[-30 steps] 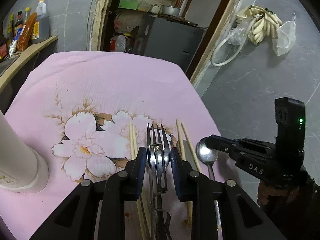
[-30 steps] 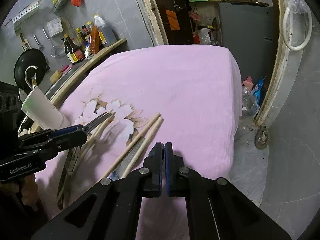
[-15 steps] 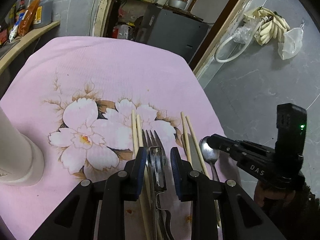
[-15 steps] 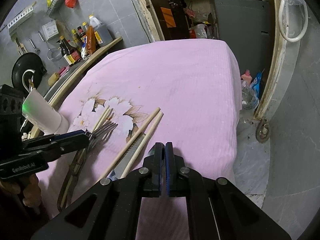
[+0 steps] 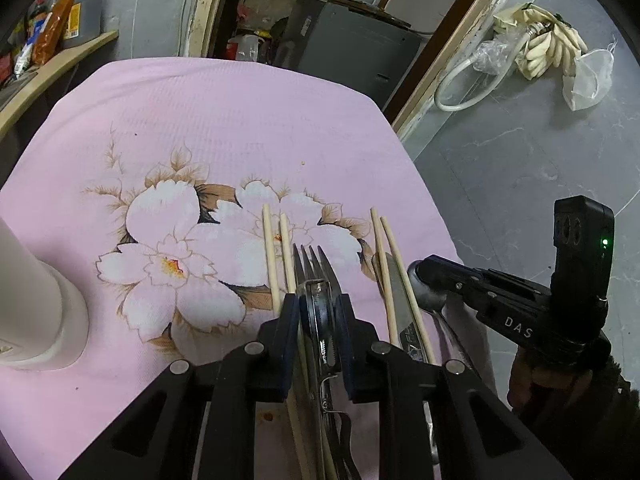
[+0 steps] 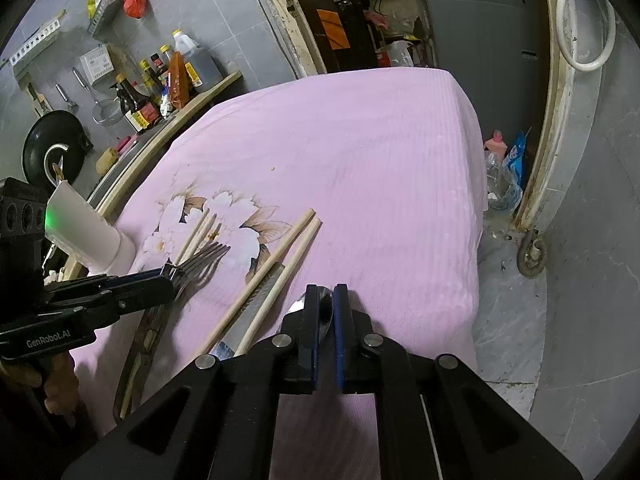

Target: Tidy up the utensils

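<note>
A metal fork [image 5: 316,268] lies between the pads of my left gripper [image 5: 318,312], tines pointing away, just over the pink flowered cloth [image 5: 240,128]. The jaws are closing and the pads touch its neck. From the right wrist the fork [image 6: 204,256] sticks out of the left gripper [image 6: 168,276]. One chopstick pair [image 5: 274,256] lies just left of the fork. A second pair [image 5: 386,268] lies to the right with a knife [image 5: 398,292] between its sticks. My right gripper [image 6: 325,312] is shut on the bowl of a spoon [image 6: 325,308]; the spoon [image 5: 432,300] sits under its tip.
A tall white cup [image 5: 36,312] stands at the cloth's left side. The table's right edge [image 6: 476,208] drops to a grey floor. Sauce bottles [image 6: 160,80] line a wooden shelf at the left. A person's hand [image 5: 532,380] holds the right gripper.
The fork has come down and back toward the near end of the left chopsticks. The right gripper's pads, shut on nothing before, now have the spoon's bowl between them.
</note>
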### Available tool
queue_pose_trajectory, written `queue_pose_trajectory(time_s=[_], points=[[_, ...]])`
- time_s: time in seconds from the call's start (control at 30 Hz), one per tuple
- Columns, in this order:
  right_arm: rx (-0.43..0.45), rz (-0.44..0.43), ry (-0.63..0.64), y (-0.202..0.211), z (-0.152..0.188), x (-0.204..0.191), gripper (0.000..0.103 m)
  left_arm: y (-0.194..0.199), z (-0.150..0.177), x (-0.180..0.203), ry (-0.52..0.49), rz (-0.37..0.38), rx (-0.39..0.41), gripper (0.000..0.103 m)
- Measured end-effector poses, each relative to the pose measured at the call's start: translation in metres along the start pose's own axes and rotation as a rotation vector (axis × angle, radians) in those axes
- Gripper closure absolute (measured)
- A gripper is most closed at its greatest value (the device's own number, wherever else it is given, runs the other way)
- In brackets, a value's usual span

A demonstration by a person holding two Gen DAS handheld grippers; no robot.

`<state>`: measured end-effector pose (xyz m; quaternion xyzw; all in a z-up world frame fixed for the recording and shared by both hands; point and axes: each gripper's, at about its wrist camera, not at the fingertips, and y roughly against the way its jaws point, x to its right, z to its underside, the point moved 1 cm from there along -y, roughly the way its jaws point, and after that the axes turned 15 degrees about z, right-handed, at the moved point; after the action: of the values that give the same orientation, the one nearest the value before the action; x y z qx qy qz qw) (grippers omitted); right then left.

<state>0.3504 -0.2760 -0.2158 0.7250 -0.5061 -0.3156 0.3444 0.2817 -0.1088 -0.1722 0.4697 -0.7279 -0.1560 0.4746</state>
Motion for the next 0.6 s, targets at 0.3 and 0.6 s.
queue_pose_trajectory(time_s=[0.3,0.6], points=[[0.002,0.009,0.000,0.004,-0.003,-0.004,0.099,0.009,0.001,0.003,0.004,0.055,0.022,0.092],[0.051,0.017,-0.005,0.030,-0.002,-0.013,0.101,0.031,0.000,0.011,-0.028,0.124,0.056,0.092]])
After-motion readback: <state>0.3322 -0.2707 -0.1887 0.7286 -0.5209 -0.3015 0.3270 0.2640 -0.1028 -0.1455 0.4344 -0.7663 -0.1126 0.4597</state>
